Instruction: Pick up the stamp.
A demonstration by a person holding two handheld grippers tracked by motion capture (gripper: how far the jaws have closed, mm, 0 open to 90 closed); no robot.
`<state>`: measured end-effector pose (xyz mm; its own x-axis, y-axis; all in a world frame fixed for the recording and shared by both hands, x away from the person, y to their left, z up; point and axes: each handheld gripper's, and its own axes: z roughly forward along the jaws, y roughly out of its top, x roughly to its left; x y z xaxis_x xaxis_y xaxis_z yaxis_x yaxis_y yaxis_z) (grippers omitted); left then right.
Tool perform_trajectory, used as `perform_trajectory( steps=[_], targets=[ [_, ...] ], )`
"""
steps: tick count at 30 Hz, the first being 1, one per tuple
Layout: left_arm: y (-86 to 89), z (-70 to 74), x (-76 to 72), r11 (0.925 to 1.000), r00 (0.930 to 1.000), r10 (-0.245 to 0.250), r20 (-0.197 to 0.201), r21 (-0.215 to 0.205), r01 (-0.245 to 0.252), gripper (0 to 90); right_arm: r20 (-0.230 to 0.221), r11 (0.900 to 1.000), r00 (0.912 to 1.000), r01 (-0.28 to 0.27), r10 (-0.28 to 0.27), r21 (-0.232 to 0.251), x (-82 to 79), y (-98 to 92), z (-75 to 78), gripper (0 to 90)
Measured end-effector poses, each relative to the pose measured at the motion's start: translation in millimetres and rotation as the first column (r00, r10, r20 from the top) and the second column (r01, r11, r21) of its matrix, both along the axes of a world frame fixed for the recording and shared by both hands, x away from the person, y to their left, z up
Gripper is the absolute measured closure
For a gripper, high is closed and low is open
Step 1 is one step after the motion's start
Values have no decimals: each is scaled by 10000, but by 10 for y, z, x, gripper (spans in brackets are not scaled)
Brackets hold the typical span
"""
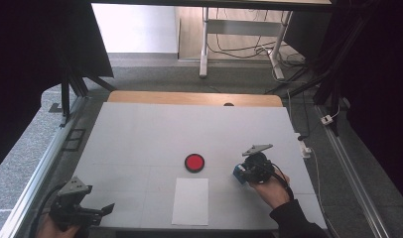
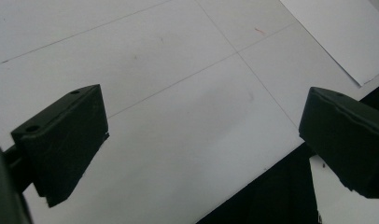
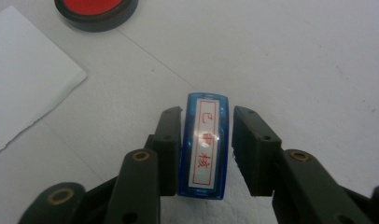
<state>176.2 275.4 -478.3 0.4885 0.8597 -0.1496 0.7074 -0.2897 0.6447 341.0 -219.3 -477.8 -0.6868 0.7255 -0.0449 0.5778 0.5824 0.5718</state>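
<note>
Stamp [image 3: 205,144], ink pad [image 1: 194,162], paper sheet [image 1: 190,201]: one each

Stamp [image 1: 237,173] right of ink pad [image 1: 194,162], on table [image 1: 140,134]; paper sheet [image 1: 190,201] just near of pad; left gripper [image 1: 102,212] at near-left corner.

1. A lab-like recording space: black curtains [image 1: 31,59] hang on both sides of the table [image 1: 140,139].
2. Aluminium frame rails [image 1: 38,168] run alongside the table.
3. Loose cables [image 1: 239,49] trail over the grey carpet [image 1: 155,74] beneath a desk frame [image 1: 205,39] behind.
</note>
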Motion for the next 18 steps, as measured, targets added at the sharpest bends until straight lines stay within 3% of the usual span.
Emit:
perform_trajectory(
  steps=[2, 13, 18],
  targets=[
    [1, 1, 0, 10000, 10000, -6, 17, 34, 6, 16, -26, 10000, 10000, -42, 42, 68, -1, 1, 2, 709],
    [-4, 0, -1, 10000, 10000, 10, 31, 81, -10, 17, -227, 9997, 9997, -97, 102, 226, 4, -18, 13, 716],
    [-1, 1, 0, 10000, 10000, 50, 10, 47, -50, 18, -40, 9991, 9992, -392, 393, 162, -17, -22, 47, 716]
  ],
)
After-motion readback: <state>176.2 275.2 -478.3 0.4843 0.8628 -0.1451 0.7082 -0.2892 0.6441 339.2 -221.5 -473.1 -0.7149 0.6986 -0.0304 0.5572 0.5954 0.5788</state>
